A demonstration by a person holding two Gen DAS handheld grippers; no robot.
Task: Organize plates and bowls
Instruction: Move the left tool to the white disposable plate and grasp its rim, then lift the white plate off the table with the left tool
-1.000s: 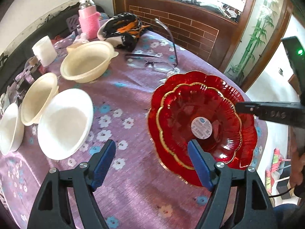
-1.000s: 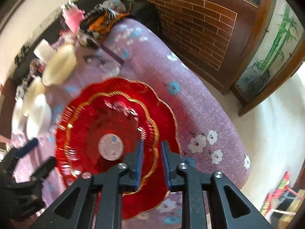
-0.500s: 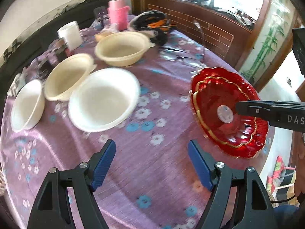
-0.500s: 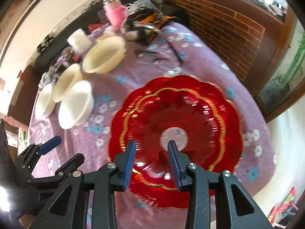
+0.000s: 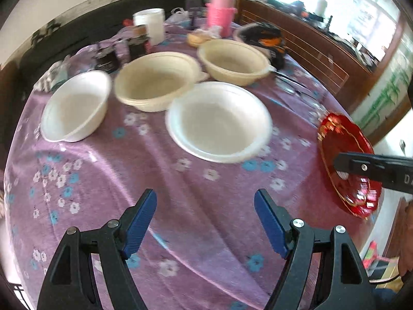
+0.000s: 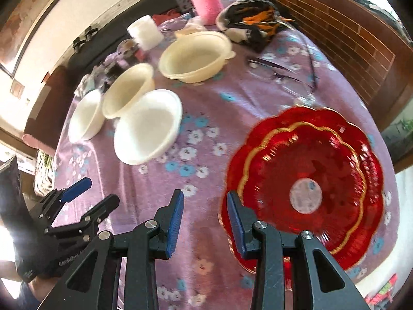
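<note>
A purple tablecloth (image 6: 232, 98) with white and blue flowers covers the table. The red plates (image 6: 309, 180) at four o'clock have gold rims. Two white bowls (image 6: 148, 126) and two cream bowls (image 6: 193, 56) sit toward ten o'clock; a pink flask (image 6: 206, 2) stands at twelve.

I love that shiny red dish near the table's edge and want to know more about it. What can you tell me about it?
It is really two red plates, a smaller one nested in a larger one. Both look like glossy ribbed glass with scalloped, flower-like rims edged in gold. A round white sticker sits at the centre of the top plate. The stack lies flat on the purple flowered tablecloth, close to the table's edge, apart from the pale bowls. The right gripper hovers by its rim, open, gripping nothing.
</note>
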